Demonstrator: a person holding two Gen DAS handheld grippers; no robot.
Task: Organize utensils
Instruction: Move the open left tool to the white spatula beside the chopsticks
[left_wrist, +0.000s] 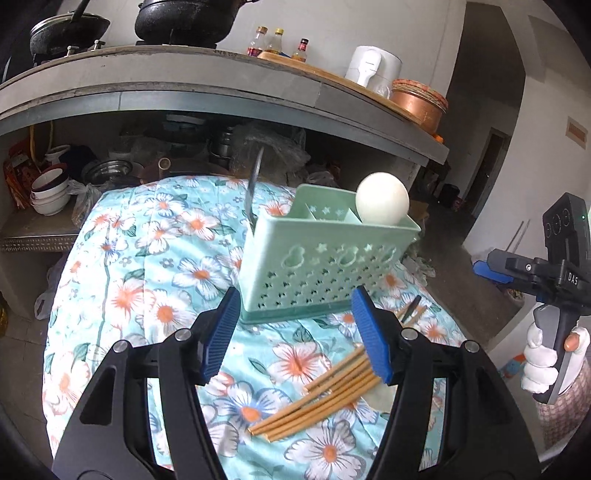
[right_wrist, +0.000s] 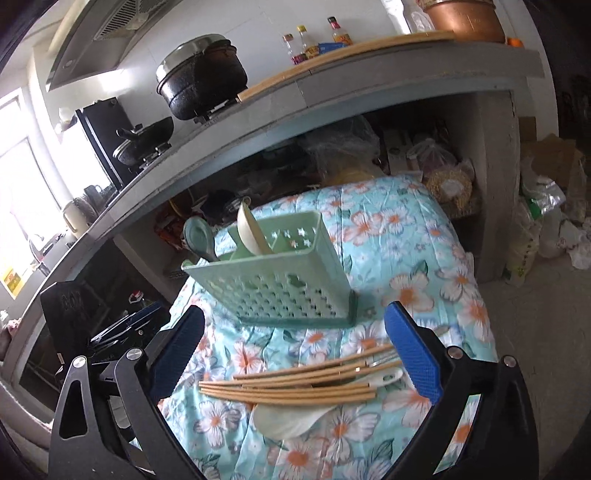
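- Both hand-held grippers hover with jaws spread and nothing between them: the left hand-held gripper (left_wrist: 295, 332) faces the holder from low in front, and the right hand-held gripper (right_wrist: 295, 354) hangs over the loose pile.
- Chopsticks (right_wrist: 291, 387), a bundle of bamboo-coloured sticks, lie flat on the flowered cloth (right_wrist: 406, 240) covering the table, just in front of the green utensil holder (right_wrist: 280, 288) but not touching it.
- Under the bundle lies a white spoon (right_wrist: 291, 421), its handle reaching out to the right; a thin metal piece shows beside the sticks, too small to name.
- Inside the holder a white spoon (left_wrist: 382, 199) stands upright in the right-hand compartment, and a second grey-green spoon (right_wrist: 199, 236) leans out at the left end; the middle compartments look free.
- Judged from this, sorting is partly done: two spoons are stowed, and the chopsticks and one spoon remain on the cloth.
- Next, the right hand-held gripper is best placed to drop onto the sticks, close across the bundle near its middle, lift it, tip it upright and lower it into a free compartment.
- Loose sticks may splay or roll when pinched, so a square grip matters.
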